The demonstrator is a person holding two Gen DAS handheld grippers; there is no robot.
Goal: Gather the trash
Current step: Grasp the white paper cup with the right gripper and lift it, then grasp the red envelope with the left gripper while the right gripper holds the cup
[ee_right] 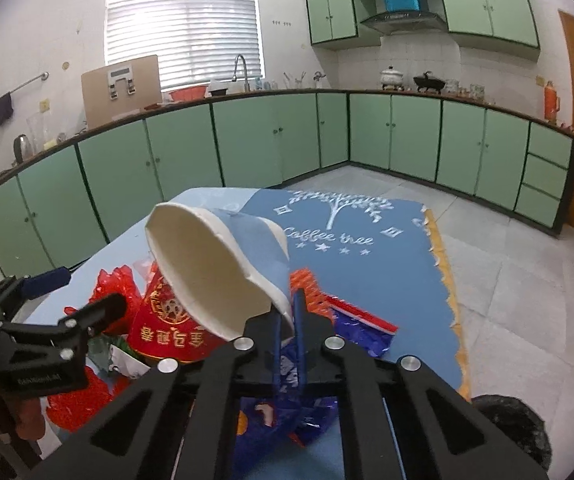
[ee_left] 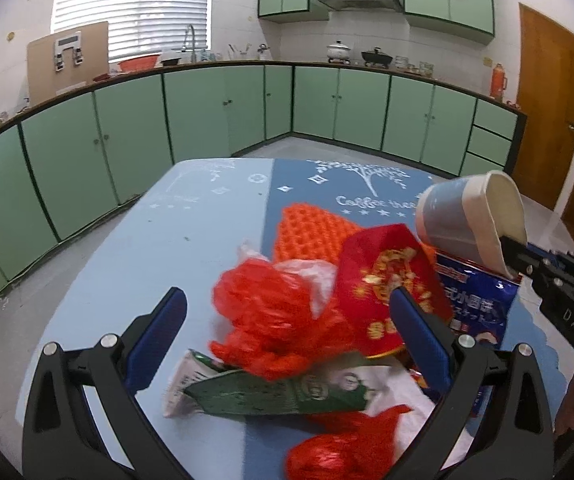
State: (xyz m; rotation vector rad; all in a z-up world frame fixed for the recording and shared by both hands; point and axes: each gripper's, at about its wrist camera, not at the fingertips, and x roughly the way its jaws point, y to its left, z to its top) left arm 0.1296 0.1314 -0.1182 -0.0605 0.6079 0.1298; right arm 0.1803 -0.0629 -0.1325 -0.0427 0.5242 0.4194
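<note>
The left tongs (ee_left: 287,344) stand wide open, low over the heap of rubbish on the tabletop (ee_left: 159,248), gripping nothing. Between their blue pads lie a crumpled red plastic bag (ee_left: 271,320) and, nearer the tongs' base, a green wrapper (ee_left: 271,396); a red printed packet (ee_left: 383,292) leans against the right pad. Just beyond the tips sits an orange foam net (ee_left: 311,236).

To the right, the right tongs (ee_right: 289,316) are clamped narrow on the rim of a paper cup (ee_right: 215,272), which hangs tilted, mouth towards the holder, above a blue snack bag (ee_right: 351,330).

I'd say the hold on the cup is the weak point: only a thin edge of a crushed rim is pinched, so a quick swing could let it pivot or slip out back onto the heap. The left tongs, closing where they are, might catch only loose film of the red bag and drag the neighbouring wrappers off the tabletop edge.

The left wrist view shows the cup from outside and the green wrapper plainly. Only the right wrist view shows the cup's white inside, the pinch at the rim, and a dark, bag-lined bin (ee_right: 507,428) on the floor below and to the right of the right tongs.
</note>
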